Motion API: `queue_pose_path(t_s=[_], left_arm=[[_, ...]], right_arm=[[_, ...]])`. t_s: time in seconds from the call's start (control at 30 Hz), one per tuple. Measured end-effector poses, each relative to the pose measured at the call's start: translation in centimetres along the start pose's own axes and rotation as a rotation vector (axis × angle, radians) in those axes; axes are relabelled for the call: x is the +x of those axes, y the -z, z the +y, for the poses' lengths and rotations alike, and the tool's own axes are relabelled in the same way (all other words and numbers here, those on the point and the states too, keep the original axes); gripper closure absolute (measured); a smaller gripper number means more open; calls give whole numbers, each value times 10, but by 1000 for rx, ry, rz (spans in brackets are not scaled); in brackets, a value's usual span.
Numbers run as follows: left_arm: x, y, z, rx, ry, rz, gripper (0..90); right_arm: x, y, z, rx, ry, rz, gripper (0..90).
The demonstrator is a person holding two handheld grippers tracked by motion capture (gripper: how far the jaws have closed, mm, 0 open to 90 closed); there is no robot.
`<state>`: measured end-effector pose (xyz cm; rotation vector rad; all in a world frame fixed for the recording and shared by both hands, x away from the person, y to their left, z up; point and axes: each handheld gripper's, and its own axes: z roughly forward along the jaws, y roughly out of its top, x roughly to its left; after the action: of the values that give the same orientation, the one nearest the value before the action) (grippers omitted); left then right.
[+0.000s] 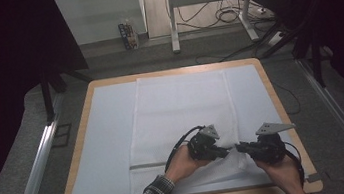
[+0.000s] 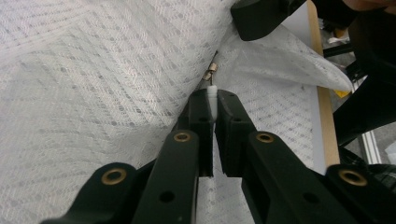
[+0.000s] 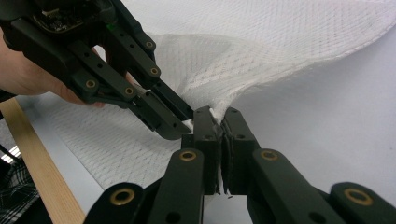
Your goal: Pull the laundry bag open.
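A white mesh bag (image 1: pixel 182 111) lies flat on the white mat (image 1: pixel 104 136), its near right corner lifted off the surface. My left gripper (image 1: pixel 225 153) is shut on the bag's white zipper pull (image 2: pixel 212 93), just behind the small metal slider (image 2: pixel 212 71). In its own view the left gripper (image 2: pixel 213 100) has its jaws pressed together on that tab. My right gripper (image 1: pixel 239 147) meets it tip to tip. In the right gripper view, the right gripper (image 3: pixel 217 116) is shut on the bunched mesh (image 3: pixel 261 56) beside the left gripper (image 3: pixel 180 126).
The mat covers a wooden table (image 1: pixel 282 107) whose front edge (image 3: pixel 42 177) runs close under both hands. Metal rails (image 1: pixel 38 165) flank the table. Desk legs (image 1: pixel 172 21) and cables (image 1: pixel 229 13) lie on the floor beyond.
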<state>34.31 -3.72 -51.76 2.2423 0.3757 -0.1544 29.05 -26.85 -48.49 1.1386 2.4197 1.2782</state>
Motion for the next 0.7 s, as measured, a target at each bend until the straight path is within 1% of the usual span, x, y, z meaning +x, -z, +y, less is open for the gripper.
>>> queue_pose_path(t_s=[0.07, 0.2, 0.3, 0.4, 0.5, 0.53, 0.57, 0.6, 0.63, 0.7], left_arm=[[0, 1, -1, 0, 1, -5, 867], [-1, 6, -2, -1, 5, -12, 870], [-1, 11, -4, 11, 7, -3, 871], [0, 14, -6, 9, 15, -13, 871], [0, 14, -7, 13, 13, -14, 871], [-1, 14, -7, 24, 9, -5, 871], [-1, 15, -8, 38, 4, 9, 871], [0, 15, -9, 44, 3, 12, 871], [1, 16, -11, 39, 10, 7, 871], [2, 19, -13, 33, 14, 7, 871]], right_arm=[[0, 0, 0, 3, 7, -7, 855], [2, -1, 0, 29, 30, -51, 857], [2, -1, 0, 33, 36, -73, 858], [3, -1, 0, 32, 32, -72, 858], [4, -2, 0, 40, 38, -75, 859], [4, -2, 0, 43, 39, -77, 858], [5, -2, 0, 46, 45, -93, 859], [5, -2, 0, 48, 51, -108, 859], [4, -1, 0, 48, 48, -112, 859], [1, 0, -1, 44, 32, -99, 858]])
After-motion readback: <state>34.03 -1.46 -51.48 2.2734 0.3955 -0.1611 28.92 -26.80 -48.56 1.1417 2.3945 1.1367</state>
